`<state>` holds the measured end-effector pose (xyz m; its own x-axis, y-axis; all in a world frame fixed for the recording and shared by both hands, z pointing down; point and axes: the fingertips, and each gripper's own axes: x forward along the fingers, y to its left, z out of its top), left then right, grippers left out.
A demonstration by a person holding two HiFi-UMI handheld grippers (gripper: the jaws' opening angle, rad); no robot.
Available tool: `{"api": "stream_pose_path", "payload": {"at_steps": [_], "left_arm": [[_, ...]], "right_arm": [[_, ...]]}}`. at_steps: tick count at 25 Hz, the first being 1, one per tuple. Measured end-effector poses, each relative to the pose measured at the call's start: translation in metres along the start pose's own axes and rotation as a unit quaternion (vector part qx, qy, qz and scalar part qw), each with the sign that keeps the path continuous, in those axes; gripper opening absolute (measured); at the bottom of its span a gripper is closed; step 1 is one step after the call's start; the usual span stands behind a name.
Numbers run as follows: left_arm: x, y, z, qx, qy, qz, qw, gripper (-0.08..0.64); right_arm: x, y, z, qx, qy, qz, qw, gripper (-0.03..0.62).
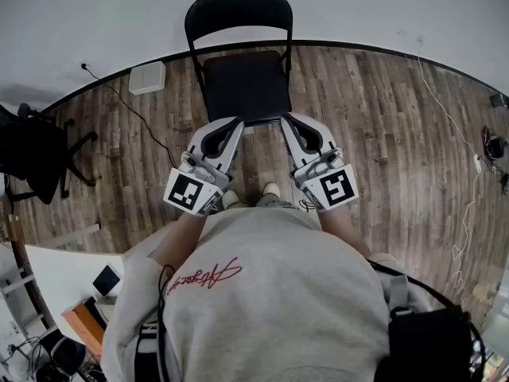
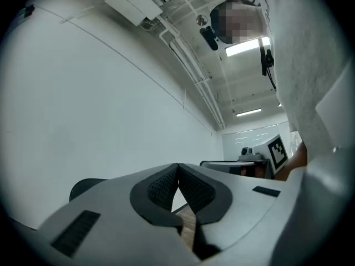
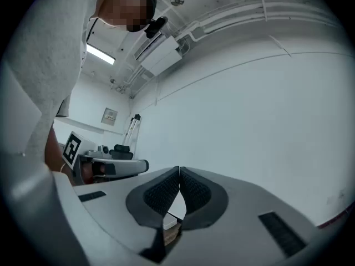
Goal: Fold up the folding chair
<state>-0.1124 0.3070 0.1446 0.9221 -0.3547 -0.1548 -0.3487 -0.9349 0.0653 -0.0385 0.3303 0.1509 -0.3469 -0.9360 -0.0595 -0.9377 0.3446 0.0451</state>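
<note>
Straight ahead of us, on the wood floor (image 1: 382, 134) by the white wall, the folding chair (image 1: 242, 86) stands unfolded: seat flat, backrest on the wall side. We hold both tools out in front of our chest, tips at the seat's front edge, one per side. We can't tell from the head view whether either tip touches the seat. Left gripper (image 1: 236, 122): jaws fully together, pads meet, nothing btwn them. Right gripper (image 1: 286, 120): same, jaws pressed tight, nothing held. Each gripper view looks over its closed jaws at bare wall & ceiling. Far left stands a black office chair (image 1: 36, 153). Left of the folding chair, a white box (image 1: 147, 78) sits on the floor at the wall, w/ a thin black cable (image 1: 127, 106) running past it.
</note>
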Motion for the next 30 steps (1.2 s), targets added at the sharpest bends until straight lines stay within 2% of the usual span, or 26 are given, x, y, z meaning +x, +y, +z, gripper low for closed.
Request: {"api": "stream_pose_path", "payload": {"at_steps": [13,18,22,26,30], "left_arm": [[-0.005,-0.006,0.000,-0.008,0.000,0.004,1.0000,0.017],[-0.002,-0.005,-0.004,-0.017,0.002,0.014,0.9998,0.017],[0.009,-0.008,-0.005,-0.017,0.001,0.020,0.9997,0.017],[0.024,-0.007,-0.005,-0.011,-0.004,0.035,0.9993,0.018],[0.025,0.002,-0.009,-0.006,-0.003,0.073,0.9973,0.018]], "right_arm": [[-0.006,0.004,0.008,-0.002,-0.018,-0.003,1.000,0.017],[-0.013,-0.011,0.010,-0.020,-0.022,-0.025,0.999,0.018],[-0.019,-0.025,0.010,-0.019,-0.019,-0.022,0.999,0.019],[-0.027,-0.048,0.003,-0.018,-0.012,-0.022,1.000,0.020],[-0.031,-0.069,-0.010,-0.015,0.000,-0.018,1.000,0.025]]}}
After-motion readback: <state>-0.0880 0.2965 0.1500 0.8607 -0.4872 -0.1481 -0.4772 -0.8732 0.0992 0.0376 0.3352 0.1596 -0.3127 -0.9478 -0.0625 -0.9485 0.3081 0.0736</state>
